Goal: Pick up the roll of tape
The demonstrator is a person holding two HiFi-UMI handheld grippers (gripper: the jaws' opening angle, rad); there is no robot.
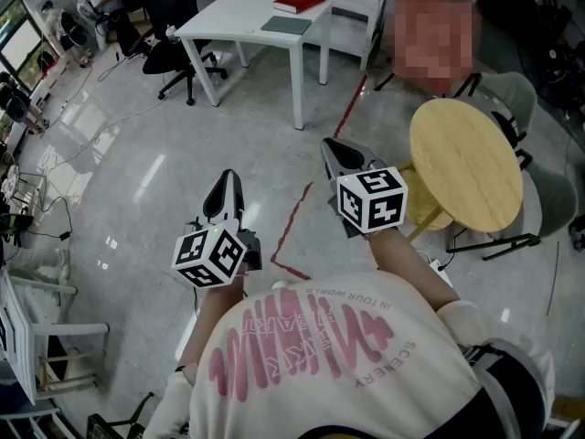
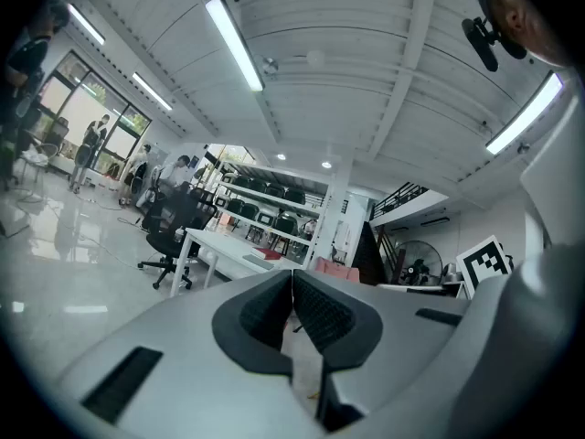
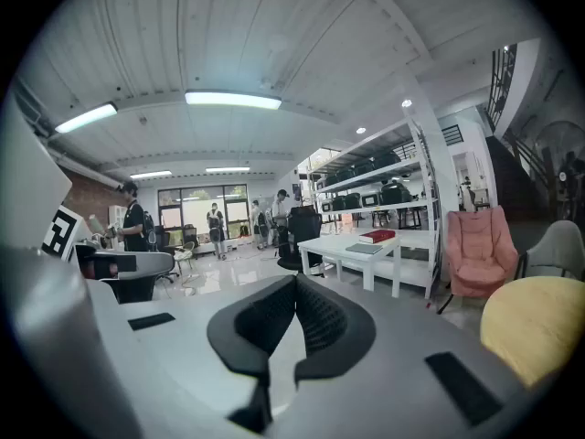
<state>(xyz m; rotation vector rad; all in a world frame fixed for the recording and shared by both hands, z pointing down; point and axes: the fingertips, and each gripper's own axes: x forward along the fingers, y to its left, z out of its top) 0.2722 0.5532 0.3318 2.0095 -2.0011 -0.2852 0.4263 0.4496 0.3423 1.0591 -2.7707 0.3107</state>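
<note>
- Across all three views, the roll of tape cannot be located.
- Left gripper (image 1: 226, 187): jaws together, nothing between them, held level above the grey floor (image 1: 128, 163).
- Right gripper (image 1: 335, 150): jaws together, empty, tipped slightly down, near the round wooden table (image 1: 468, 167).
- Further ahead: white table (image 1: 236, 18) carrying a red book (image 1: 299, 1).
</note>
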